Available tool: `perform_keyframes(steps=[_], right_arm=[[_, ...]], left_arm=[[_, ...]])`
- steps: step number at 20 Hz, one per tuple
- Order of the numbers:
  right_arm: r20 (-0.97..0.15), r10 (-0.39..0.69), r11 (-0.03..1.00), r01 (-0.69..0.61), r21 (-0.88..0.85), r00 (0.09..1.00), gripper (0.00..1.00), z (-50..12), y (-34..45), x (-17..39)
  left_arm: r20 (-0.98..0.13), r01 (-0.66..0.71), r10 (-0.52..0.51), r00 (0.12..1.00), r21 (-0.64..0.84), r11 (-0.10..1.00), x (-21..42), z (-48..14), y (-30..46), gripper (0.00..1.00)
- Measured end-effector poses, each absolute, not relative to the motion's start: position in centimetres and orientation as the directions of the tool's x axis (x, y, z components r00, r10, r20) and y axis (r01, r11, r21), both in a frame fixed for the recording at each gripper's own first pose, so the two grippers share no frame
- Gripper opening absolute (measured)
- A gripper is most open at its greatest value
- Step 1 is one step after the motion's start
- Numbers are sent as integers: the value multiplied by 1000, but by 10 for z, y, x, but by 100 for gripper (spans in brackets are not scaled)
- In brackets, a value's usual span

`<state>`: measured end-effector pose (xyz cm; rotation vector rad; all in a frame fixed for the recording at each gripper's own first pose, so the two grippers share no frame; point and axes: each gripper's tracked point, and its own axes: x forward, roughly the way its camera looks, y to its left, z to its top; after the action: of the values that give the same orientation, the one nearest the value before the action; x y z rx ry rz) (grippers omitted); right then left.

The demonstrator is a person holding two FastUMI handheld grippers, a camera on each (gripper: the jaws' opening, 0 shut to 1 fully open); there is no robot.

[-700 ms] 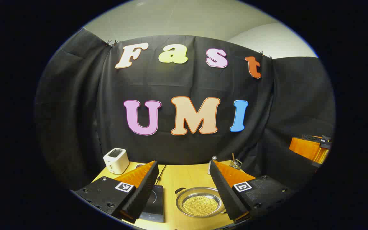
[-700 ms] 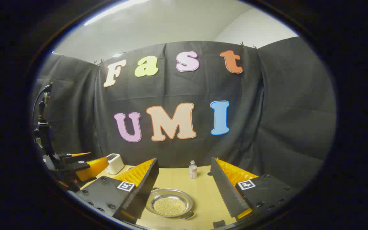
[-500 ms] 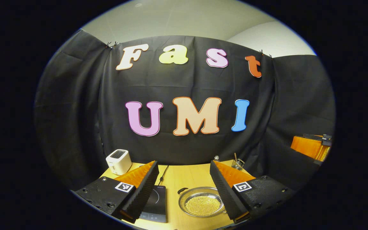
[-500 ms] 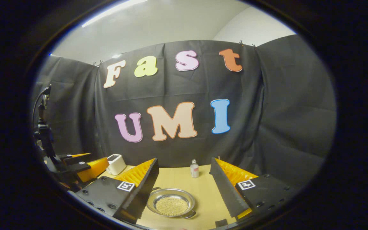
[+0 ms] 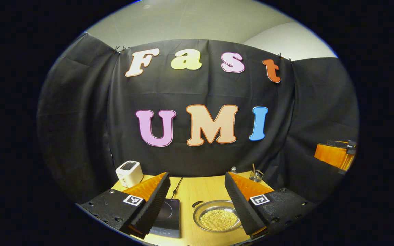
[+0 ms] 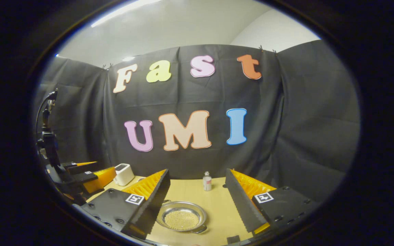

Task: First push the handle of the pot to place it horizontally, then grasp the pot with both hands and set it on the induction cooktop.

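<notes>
On the wooden table (image 5: 197, 186) the pot (image 5: 217, 219) is parked just right of the induction cooktop (image 5: 168, 218), handles angled, so nothing seems done yet: push, two-handed grasp and placing are all left. Both the left gripper (image 5: 195, 205) and right gripper (image 6: 197, 205) are held spread wide, empty, above it. Compared with a moment earlier, the left view has slid slightly, pot and toaster (image 5: 129, 173) sitting further right.

**Bystanders on the bench**

We see a white toaster (image 5: 129, 173) at the bench's (image 5: 197, 186) ten o'clock corner, near the black cloth wall (image 5: 197, 89). A small bottle (image 6: 207, 181) stands at twelve o'clock by the back edge. At two o'clock we spot a wire holder (image 5: 255, 175) with a stick in it.
</notes>
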<state>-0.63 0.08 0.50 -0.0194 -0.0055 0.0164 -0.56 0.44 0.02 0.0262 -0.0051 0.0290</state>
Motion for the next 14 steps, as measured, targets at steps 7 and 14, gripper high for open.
perform_keyframes(steps=[7, 14], right_arm=[[5, 17, 999, -17, -41, 1000, 95, 5, -1, -10], [1, 5, 1000, -5, -6, 1000, 95, 3, -1, -12]], left_arm=[[14, -53, 53, 999, 27, 998, -9, 3, 10, 96], [13, -54, 54, 998, 15, 998, -10, -2, 17, 96]])
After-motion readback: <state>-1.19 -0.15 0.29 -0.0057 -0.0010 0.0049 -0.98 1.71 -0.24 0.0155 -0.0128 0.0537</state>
